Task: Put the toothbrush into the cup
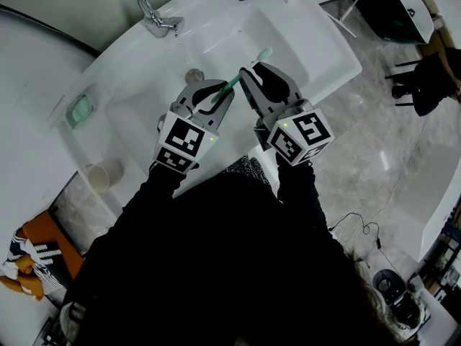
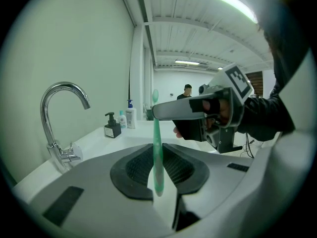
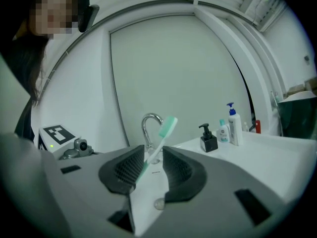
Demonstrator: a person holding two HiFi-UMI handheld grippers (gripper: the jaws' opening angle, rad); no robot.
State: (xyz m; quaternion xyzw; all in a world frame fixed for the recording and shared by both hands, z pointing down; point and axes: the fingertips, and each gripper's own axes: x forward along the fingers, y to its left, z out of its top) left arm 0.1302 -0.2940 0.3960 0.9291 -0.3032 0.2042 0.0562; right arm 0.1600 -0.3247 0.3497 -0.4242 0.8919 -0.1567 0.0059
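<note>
A: Over the sink (image 1: 238, 38) now. Grips the toothbrush (image 1: 232, 85) low on its handle with the left gripper (image 1: 220, 92), pads pinched tight on it.

B: Points up and toward the far right from there, bristle end out past the jaws. And on the right?

A: Stands released at the right gripper (image 1: 252, 69), jaws spread wide on either side of the green handle, pressing nothing.

B: Threads between the right-hand pads, then, but rides in the left claw alone.

A: Exactly. Leans tilted in the right gripper view, shows near upright in the left gripper view.

B: And the cup (image 1: 101, 176)?

A: Down on the sink's near-left ledge, mouth up, well apart from both grippers.

B: Farther along that left ledge, a soap dish (image 1: 81, 110) with something green in it, then the faucet (image 1: 160, 9) at the far left corner.

A: Off at the far end of the sink top, a black pump dispenser (image 2: 112, 127) and white bottles (image 2: 130, 118) just beside it.
</note>
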